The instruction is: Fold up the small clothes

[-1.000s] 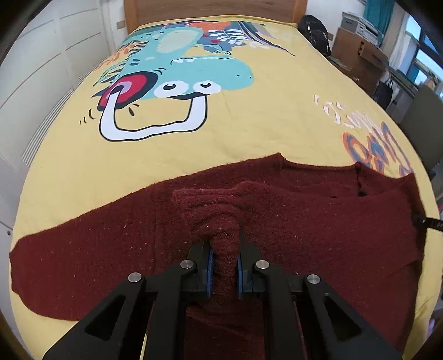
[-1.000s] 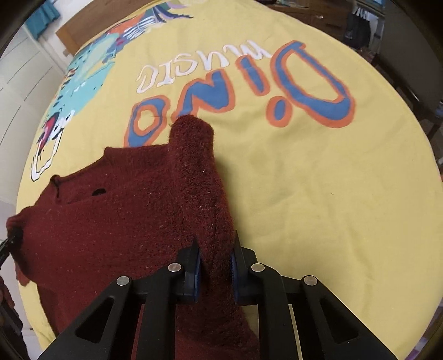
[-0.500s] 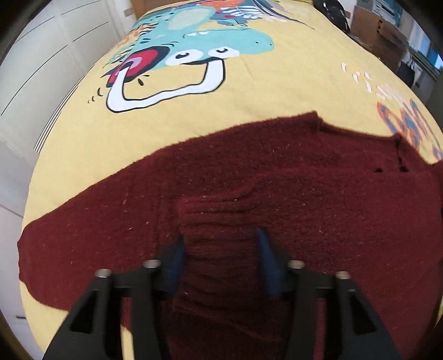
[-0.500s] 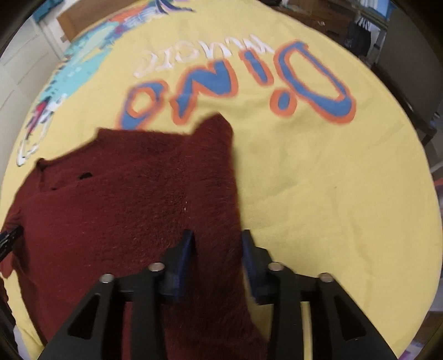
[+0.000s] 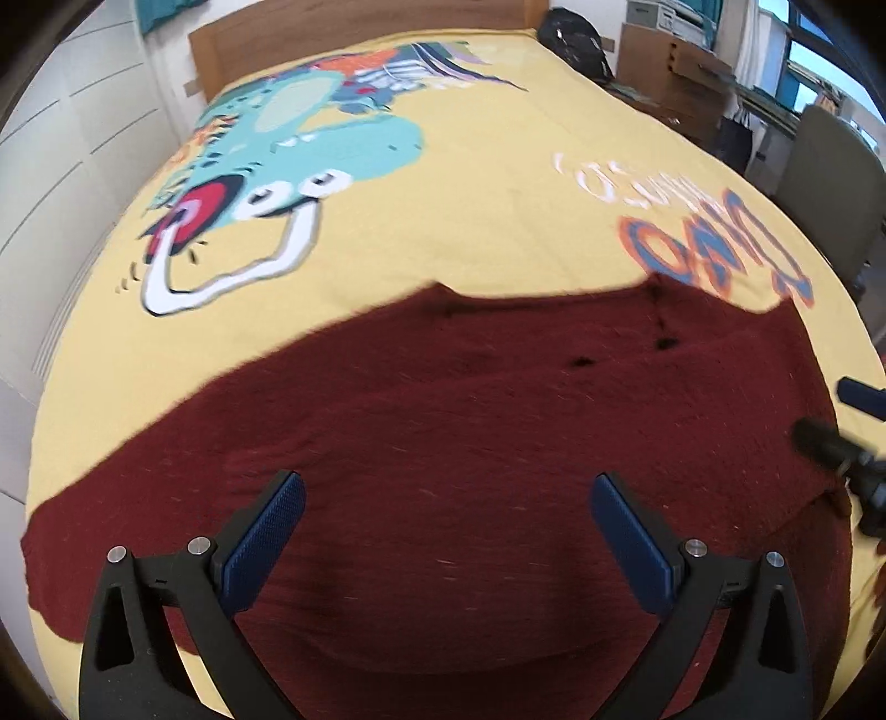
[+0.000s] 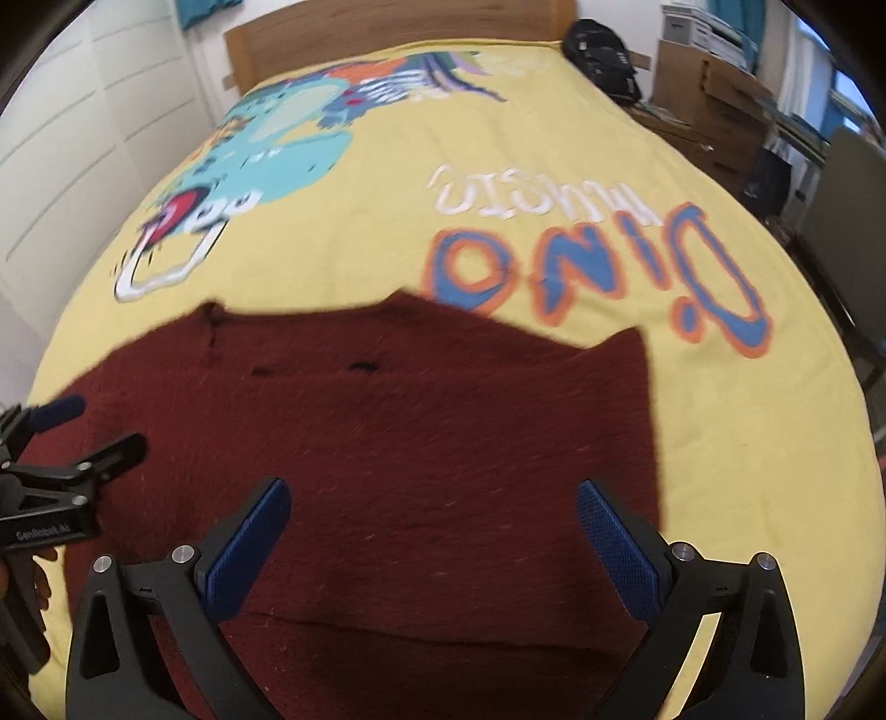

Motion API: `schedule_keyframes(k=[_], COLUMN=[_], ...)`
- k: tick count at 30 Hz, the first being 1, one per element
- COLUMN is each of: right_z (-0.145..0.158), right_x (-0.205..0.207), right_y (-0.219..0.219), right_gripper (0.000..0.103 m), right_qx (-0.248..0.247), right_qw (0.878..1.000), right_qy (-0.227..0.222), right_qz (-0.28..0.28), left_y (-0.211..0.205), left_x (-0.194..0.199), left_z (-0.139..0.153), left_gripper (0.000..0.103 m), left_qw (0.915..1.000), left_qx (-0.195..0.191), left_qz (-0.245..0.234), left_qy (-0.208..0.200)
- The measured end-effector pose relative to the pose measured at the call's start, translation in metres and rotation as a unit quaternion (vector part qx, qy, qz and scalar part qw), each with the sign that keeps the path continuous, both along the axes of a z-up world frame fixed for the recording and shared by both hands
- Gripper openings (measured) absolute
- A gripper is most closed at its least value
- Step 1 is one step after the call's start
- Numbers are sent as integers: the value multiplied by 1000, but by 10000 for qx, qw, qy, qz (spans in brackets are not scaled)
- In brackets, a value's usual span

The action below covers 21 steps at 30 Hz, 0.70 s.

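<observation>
A: Since a second ago: both sleeve folds released, each lying flat on the body of the dark red sweater [image 5: 454, 443]; both views now blurred.

B: State of left gripper [image 5: 448, 537]?

A: Jaws just opened, now spread wide; blue pads [image 5: 266, 540] clear of the knit, nothing pinched, sweater beneath and between them only.

B: And right gripper [image 6: 437, 531]?

A: Likewise just opened and spread wide; pads [image 6: 249, 545] apart, no cloth clamped. Seen also at the right edge of the left view [image 5: 847, 448], over the sweater's right side.

B: Place of the sweater?

A: Spread across the near end of the bed, on the yellow bedspread [image 5: 470, 210], reaching almost from the left edge to the right edge. Far hem just below the orange-and-blue "Dino" lettering [image 6: 598, 266]; one corner touching that lettering in the left view. Small dark holes [image 6: 362, 365] in the knit near the far hem.

B: Surroundings?

A: Teal dinosaur print [image 5: 310, 149] toward the head of the bed; wooden headboard [image 6: 398, 22] beyond; black bag [image 6: 603, 55] and cardboard boxes [image 6: 703, 99] past the far right corner; white panelled wall [image 5: 83, 138] along the left edge.

B: Left gripper in the right view?

A: Visible at the left edge [image 6: 83, 426], fingers parted over the sweater.
</observation>
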State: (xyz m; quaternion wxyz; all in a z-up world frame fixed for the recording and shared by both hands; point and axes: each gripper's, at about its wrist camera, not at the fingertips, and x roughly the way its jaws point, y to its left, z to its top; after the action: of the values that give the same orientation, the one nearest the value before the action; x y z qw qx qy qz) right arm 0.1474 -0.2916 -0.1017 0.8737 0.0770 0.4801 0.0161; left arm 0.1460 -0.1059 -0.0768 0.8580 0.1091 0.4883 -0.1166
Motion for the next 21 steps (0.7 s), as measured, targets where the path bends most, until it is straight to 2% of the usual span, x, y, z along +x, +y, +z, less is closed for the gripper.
schedule_keyframes(k=[3,7,11,13,16,21], right_z=[-18,-41,-62,-66,-69,-73], right_x=[-2,-2,-5,-11,-15,-18], right_y=[20,26,11,-4,-19,-18], right_gripper=[103,103,103,103,102,103], right_qx=[-192,-314,-386,-335,-198,-220], right_qw=[9996,9990,9977,9978,9979,9979], right_qy=[141,330,530,512,513,566], right_qz=[130,40,-153,-265,-337,-230], left_y=[-7,-9,21,32,48,54], left_x=[1,4,9,9,10,6], left_z=[-17,-47,-61,-60,-62,-65], left_gripper=[102,102,102,102,102,103], left_qw=[9999,9983,9980,9982,9983,9988], left_qx=[71,540,291,374,252,178], left_qz=[-22,44,387,367,381,290], left_qy=[103,201,402,308,363,338])
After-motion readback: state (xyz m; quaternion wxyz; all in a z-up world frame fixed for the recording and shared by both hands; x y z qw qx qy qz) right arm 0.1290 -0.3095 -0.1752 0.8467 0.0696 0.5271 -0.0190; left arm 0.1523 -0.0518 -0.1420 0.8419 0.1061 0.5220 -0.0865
